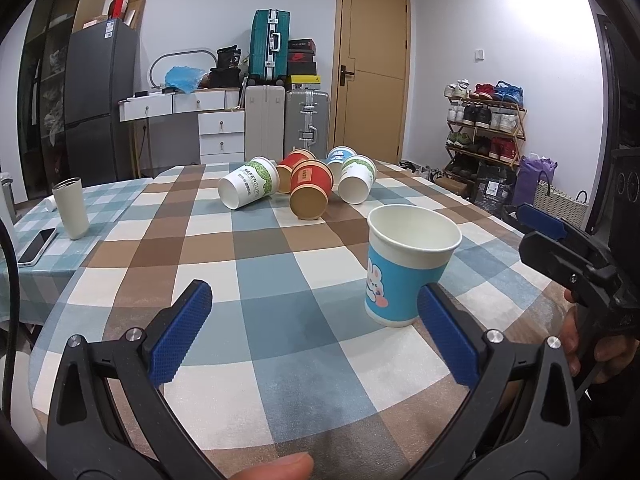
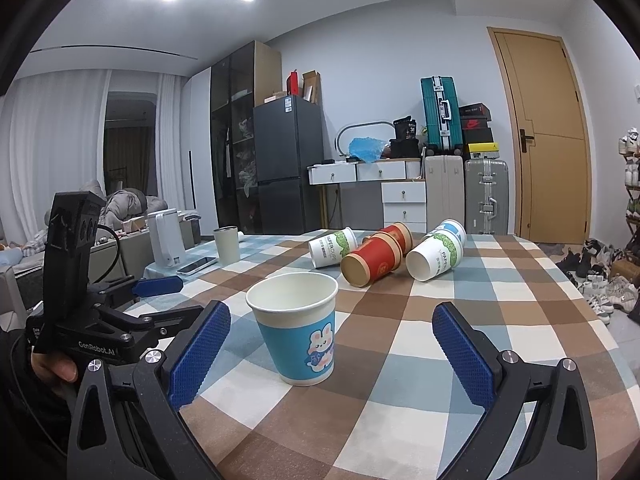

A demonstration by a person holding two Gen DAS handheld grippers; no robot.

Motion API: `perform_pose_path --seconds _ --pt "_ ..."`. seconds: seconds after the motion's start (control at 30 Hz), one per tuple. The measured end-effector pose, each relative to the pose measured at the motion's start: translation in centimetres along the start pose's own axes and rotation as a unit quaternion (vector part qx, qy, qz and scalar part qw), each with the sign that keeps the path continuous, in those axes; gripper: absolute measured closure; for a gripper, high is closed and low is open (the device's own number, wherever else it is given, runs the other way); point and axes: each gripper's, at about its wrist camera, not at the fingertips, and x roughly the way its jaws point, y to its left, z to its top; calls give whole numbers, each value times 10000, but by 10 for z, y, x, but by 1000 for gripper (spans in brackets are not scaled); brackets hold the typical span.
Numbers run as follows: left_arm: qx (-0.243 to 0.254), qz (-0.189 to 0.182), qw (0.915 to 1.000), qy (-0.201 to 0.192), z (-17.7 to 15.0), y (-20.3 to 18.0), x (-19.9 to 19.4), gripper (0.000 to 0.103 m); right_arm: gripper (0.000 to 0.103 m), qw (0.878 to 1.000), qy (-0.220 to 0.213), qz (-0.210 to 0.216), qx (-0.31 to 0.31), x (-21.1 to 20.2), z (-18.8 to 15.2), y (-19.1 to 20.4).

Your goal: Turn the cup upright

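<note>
A blue paper cup (image 1: 404, 268) printed with a rabbit is seen standing upright, mouth up, on the checked tablecloth (image 1: 256, 264) toward the near edge of the table. It is empty and is not gripped by anything.

The left gripper (image 1: 314, 316) is held low over the near edge with its blue fingers (image 1: 182, 332) spread wide; the cup is seen just beyond the tip of its right-hand finger, and whether they touch cannot be told. The right gripper (image 2: 332, 340) is likewise held with its fingers (image 2: 200, 350) spread wide, and the cup (image 2: 298, 328) stands between and a little beyond them, nearer the left-hand finger, apart from both.

Toward the far edge, 5 more cups are seen lying on their sides in a cluster: 2 red cups (image 1: 311, 192), 2 white cups with green print (image 1: 248, 188) and 1 blue cup (image 1: 340, 157) behind them.

Near the left edge, a cream tumbler (image 1: 72, 208) is stood upright beside a phone (image 1: 37, 246) laid flat.
</note>
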Motion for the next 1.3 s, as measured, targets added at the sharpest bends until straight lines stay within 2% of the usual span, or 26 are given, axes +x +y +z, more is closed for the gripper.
perform_pose_path --seconds 1.3 --pt "2 -6 10000 1 -1 1 0 0 0 10000 2 9 -16 -1 -1 2"
